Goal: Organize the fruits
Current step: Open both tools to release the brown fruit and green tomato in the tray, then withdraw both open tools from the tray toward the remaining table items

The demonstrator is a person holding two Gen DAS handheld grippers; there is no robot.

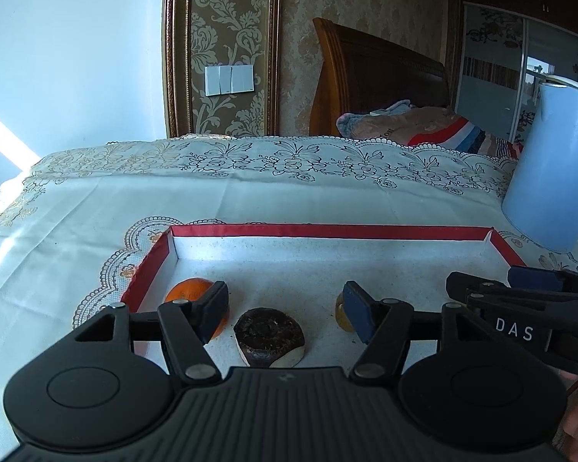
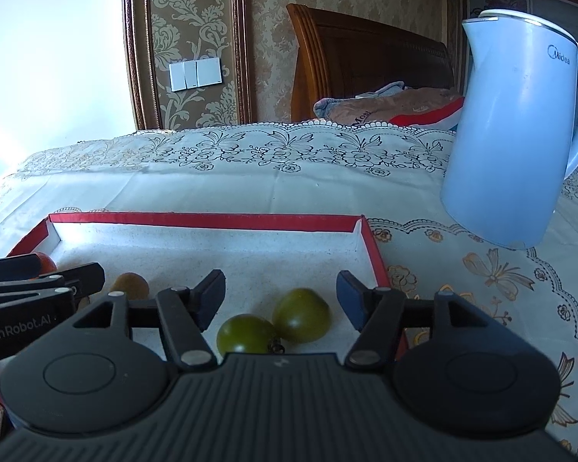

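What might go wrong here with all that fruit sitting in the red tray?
The two green fruits are round and lie loose between the right gripper's open fingers, so a nudge may roll them. The left gripper sits close beside it; they may bump. The blue kettle stands near the tray's corner.

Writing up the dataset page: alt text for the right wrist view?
The right claw hangs open over two green fruits lying in a shallow red-rimmed tray on a lace tablecloth. A light blue kettle stands to the right, and the left claw enters at the left edge.
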